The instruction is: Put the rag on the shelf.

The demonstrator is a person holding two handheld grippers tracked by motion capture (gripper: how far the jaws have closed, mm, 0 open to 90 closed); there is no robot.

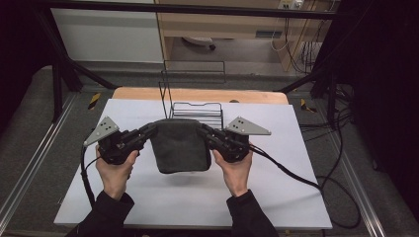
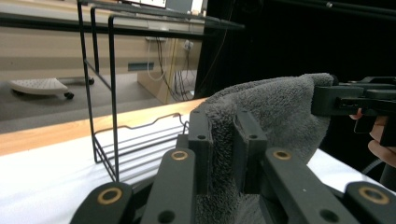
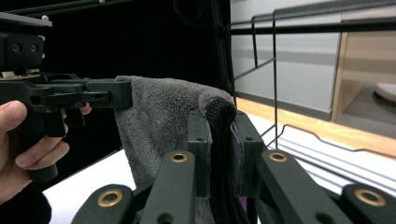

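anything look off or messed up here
Nothing stands out. The grey towel hangs evenly between the left gripper and right gripper, each clamped on a top corner, and the wire rack stands upright behind it.

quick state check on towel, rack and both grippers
towel: folded, held up off the table, hanging between the grippers
left gripper: shut on towel's top left corner
right gripper: shut on towel's top right corner
rack: upright behind the towel, nothing on its bars
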